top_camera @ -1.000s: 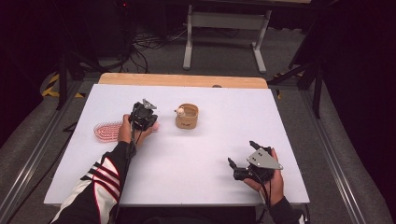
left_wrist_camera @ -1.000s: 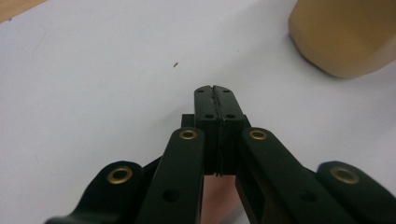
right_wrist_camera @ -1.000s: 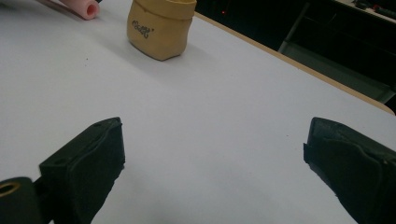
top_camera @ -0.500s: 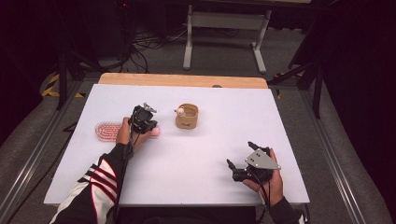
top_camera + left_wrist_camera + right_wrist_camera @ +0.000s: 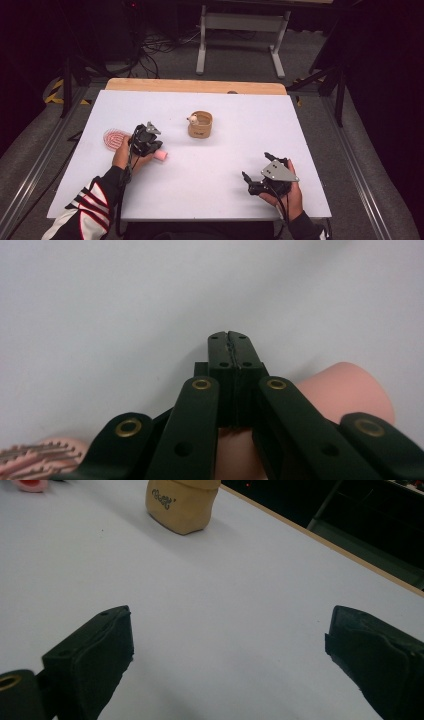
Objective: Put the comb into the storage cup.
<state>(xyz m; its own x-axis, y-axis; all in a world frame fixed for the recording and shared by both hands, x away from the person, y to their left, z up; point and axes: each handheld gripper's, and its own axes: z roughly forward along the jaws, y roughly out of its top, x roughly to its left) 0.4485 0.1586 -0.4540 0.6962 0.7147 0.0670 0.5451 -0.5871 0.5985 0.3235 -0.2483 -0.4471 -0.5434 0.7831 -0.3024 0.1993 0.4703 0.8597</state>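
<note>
Pink hairbrush (image 5: 120, 140) lay on the white table (image 5: 320, 130), its handle beneath the left gripper (image 5: 231, 340), whose jaws were pressed together on nothing. Right gripper (image 5: 257, 175) rested wide open and empty, well apart from the tan pouch (image 5: 200, 125).

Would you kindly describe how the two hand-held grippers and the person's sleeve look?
Both are black. The left hand-held gripper has brass-coloured rivets and a dark trailing cable. The right hand-held gripper carries a grey three-cornered plate. The left sleeve is black, white and red striped.

The high view looks down on the whole white table (image 5: 210, 185). Each gripper view sits low, close above it. The right gripper view and the high view share the tan cup (image 5: 182, 502).
</note>
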